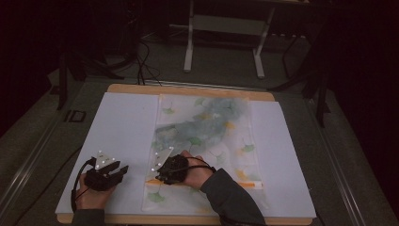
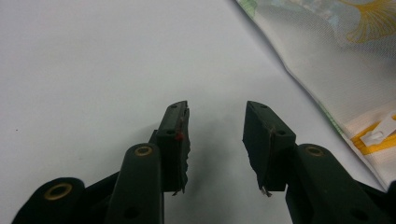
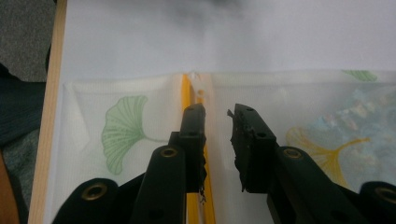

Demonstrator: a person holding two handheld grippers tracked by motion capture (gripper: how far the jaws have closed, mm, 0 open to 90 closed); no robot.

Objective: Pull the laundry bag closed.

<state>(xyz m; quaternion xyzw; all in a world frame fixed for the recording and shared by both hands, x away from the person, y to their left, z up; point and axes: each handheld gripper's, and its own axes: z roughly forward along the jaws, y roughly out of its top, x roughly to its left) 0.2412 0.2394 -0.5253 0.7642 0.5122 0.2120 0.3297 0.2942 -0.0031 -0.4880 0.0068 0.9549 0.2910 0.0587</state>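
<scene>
While the translucent mesh pouch (image 1: pixel 207 141) lies flat on the white sheet (image 1: pixel 122 127) that covers the surface (image 1: pixel 188 89), its long axis runs from the person's edge toward the far edge, with the yellow zipper (image 1: pixel 244 184) crossing its near end from side to side. Ginkgo leaves in green and yellow are printed on it, and a blue-grey mass shows through its far half; what that mass is cannot be made out in the dim high view. The right hand-held gripper (image 1: pixel 157 170) rests on the near left part of the pouch, turned to the person's left; in the right gripper view its jaws stand parted over the zipper (image 3: pixel 187 88), holding nothing, and the zipper runs away from the camera between and beside the left jaw, its nearer stretch hidden under that jaw. The left hand-held gripper (image 1: pixel 123 169) sits on the bare sheet just left of the pouch, apart from it, aimed to the right; its jaws are also spread and empty in the left gripper view, where the pouch's edge (image 2: pixel 327 70) and a white zipper pull (image 2: pixel 380 130) are cut off at the right border. The right forearm's dark sleeve (image 1: pixel 233 197) covers part of the pouch's near end.
</scene>
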